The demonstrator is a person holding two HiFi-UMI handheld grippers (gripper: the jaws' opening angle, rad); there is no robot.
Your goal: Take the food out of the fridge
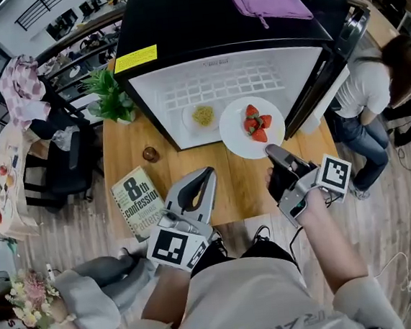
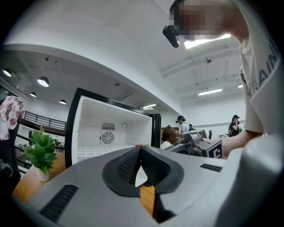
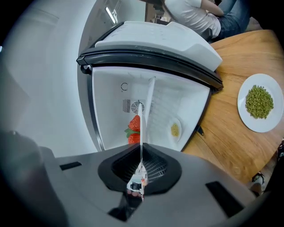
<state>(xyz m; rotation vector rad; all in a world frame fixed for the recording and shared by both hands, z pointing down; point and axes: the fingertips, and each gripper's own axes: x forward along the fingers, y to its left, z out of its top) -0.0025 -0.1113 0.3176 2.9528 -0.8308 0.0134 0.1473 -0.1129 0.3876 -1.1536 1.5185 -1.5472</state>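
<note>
Fridge (image 1: 177, 18) is black outside, white inside, yellow sticker (image 1: 135, 59) on it, purple cloth (image 1: 269, 2) up top. Red strawberries (image 1: 256, 124) on the big white plate (image 1: 230, 134), yellowish stuff (image 1: 203, 115) on the small white plate (image 1: 189, 118), green peas (image 3: 259, 102) on a third white plate (image 3: 250, 123). Worktop (image 1: 244, 185) is light brown wood.

The place is an open-plan office or lab, not a home. A black fridge (image 1: 177, 18) stands open on a wooden table (image 1: 244, 185), with a potted plant (image 1: 109, 97) at ten o'clock of it and a book (image 1: 138, 203) at seven. At eleven o'clock in the head view, a railing (image 1: 46, 8) runs behind a long desk (image 1: 81, 36) with monitors (image 1: 69, 23). A black office chair (image 1: 71, 162) stands at nine, and a person (image 1: 371, 83) is at three. The left gripper view shows a high white ceiling (image 2: 133, 35) with strip lights (image 2: 211, 92) and downlights (image 2: 43, 81), and people (image 2: 234, 125) standing at three o'clock.
</note>
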